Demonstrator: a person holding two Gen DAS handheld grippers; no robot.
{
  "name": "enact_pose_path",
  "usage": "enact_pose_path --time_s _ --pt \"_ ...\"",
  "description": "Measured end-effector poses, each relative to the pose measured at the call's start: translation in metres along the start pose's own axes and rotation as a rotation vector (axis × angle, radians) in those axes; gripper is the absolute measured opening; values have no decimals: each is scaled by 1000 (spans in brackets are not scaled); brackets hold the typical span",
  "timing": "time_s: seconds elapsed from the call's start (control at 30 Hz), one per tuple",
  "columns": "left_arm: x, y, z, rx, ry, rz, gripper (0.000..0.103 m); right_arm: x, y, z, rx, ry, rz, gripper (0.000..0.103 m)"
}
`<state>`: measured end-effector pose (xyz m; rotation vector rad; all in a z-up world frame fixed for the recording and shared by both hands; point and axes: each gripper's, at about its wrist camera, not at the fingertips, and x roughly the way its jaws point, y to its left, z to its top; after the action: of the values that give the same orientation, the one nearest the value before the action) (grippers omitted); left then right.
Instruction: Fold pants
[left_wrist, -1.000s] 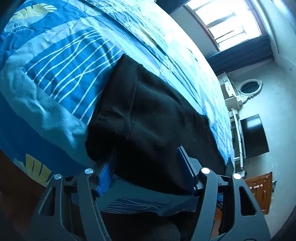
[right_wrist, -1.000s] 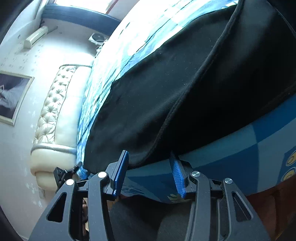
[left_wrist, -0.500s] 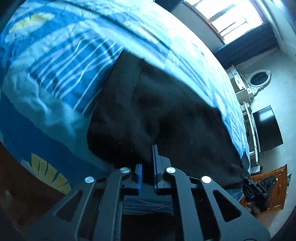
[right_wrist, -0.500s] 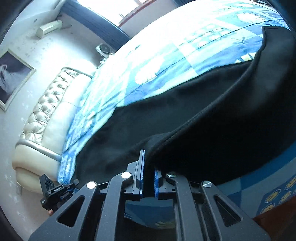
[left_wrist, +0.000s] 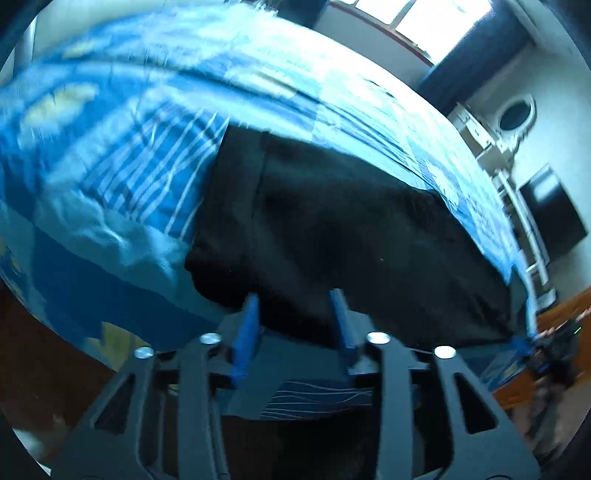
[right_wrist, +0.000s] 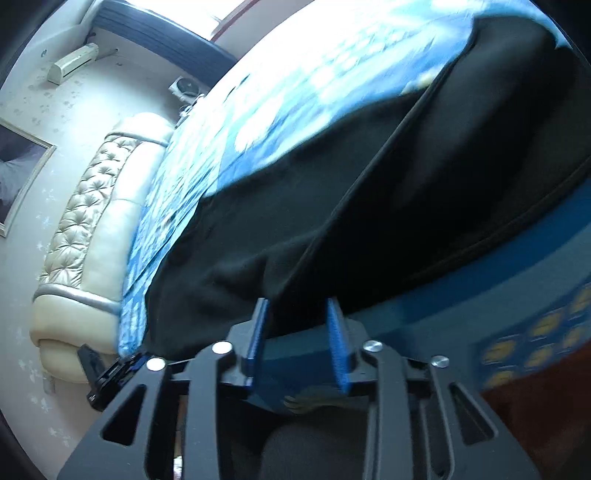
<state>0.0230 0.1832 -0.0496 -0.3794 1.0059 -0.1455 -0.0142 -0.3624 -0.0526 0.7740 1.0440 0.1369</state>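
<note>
The black pants (left_wrist: 347, 236) lay flat across the near part of a bed covered by a blue patterned bedspread (left_wrist: 122, 155), their near edge running along the bed's front edge. In the left wrist view the cloth looked thick and matte, with a folded band or seam running up its left side; the frame was blurred, so finer detail could not be made out. The left gripper (left_wrist: 295, 306) sat at that near edge with its blue pads (left_wrist: 248, 325) spread apart, the cloth's edge lying just beyond their tips and apparently free of them. At the far right of this view the other gripper's blue tip showed at the pants' far corner.

In the right wrist view the pants (right_wrist: 424, 206) showed two overlapping layers with a raised seam between them, stretching away toward a cream tufted headboard (right_wrist: 88, 206). The right gripper (right_wrist: 297, 314) was likewise at the near edge, jaws parted, the hem sitting just above and between the blue pads (right_wrist: 337, 332).

Half a second earlier both sets of jaws had been pressed together on the pants' edge; by this moment both had opened, and the cloth rested on the bedspread again.
</note>
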Motion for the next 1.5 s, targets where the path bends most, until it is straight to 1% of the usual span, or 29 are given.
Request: enact_pose_path --time_s 0.03,0.1,0.13,0.17,0.23,0.27,0.33,0.4,0.47,0.5,0.6,0.67,0.7,0.73,0.77,0.8,0.83,0.93,1.0,1.07,1.13,1.2,1.23,1.3,1.37,1.43,1.47,1.5 --pt "-4 -5 1 18 -7 12 47 -10 -8 7 12 -13 -10 40" --pt "-12 -16 7 43 -23 20 49 -39 -35 28 54 -66 -39 40" --pt "-15 -22 11 50 -35 21 52 -53 -50 38 80 -105 -62 40" --pt "-16 -28 13 55 -43 21 58 -69 -70 49 119 -153 -86 40" --pt "-15 -38 20 64 -64 27 65 -96 -113 67 220 -241 -141 46" --pt "-11 -43 24 73 -68 43 65 -106 -134 72 280 -280 -169 48" --pt "-3 -51 29 77 -63 49 66 -125 -181 83 406 -343 -198 48" --pt "9 -58 33 80 -49 58 66 -137 -212 91 455 -381 -269 48" --pt "19 -65 33 71 -32 59 66 -141 -231 92 483 -400 -314 48" --pt "24 -68 34 69 -23 63 66 -142 -243 94 514 -406 -316 48" --pt "36 -78 33 72 -12 76 68 -135 -264 95 568 -407 -271 48" --pt "44 -82 32 80 -7 88 69 -129 -271 98 591 -413 -248 48" --pt "48 -84 32 83 -3 96 69 -123 -262 103 600 -412 -236 48" --pt "51 -86 31 84 2 99 70 -120 -263 104 606 -410 -232 46" --pt "53 -86 30 83 7 102 70 -118 -263 106 600 -410 -239 34" --pt "56 -87 30 81 11 105 70 -118 -258 109 584 -406 -238 7" --pt "58 -88 29 78 14 109 72 -119 -254 114 566 -403 -239 3" --pt "59 -88 27 72 10 112 75 -128 -252 118 521 -438 -258 3" --pt "59 -88 26 70 6 113 77 -133 -257 113 527 -455 -270 2" --pt "60 -88 23 73 4 115 80 -128 -268 108 533 -430 -301 2" --pt "63 -90 21 95 7 125 81 -120 -276 106 539 -409 -285 2" --pt "65 -93 20 114 8 136 82 -125 -280 102 541 -405 -251 2" --pt "65 -94 19 125 7 141 83 -129 -280 100 550 -406 -249 3" --pt "67 -96 17 141 6 146 86 -145 -271 101 544 -428 -328 5" --pt "68 -97 16 144 6 148 88 -159 -249 110 495 -466 -383 7" --pt "68 -97 16 140 5 146 89 -159 -223 127 430 -466 -368 7" --pt "68 -97 16 136 5 145 90 -153 -205 138 389 -456 -351 10" --pt "68 -97 16 133 4 143 91 -146 -191 148 358 -444 -336 20"
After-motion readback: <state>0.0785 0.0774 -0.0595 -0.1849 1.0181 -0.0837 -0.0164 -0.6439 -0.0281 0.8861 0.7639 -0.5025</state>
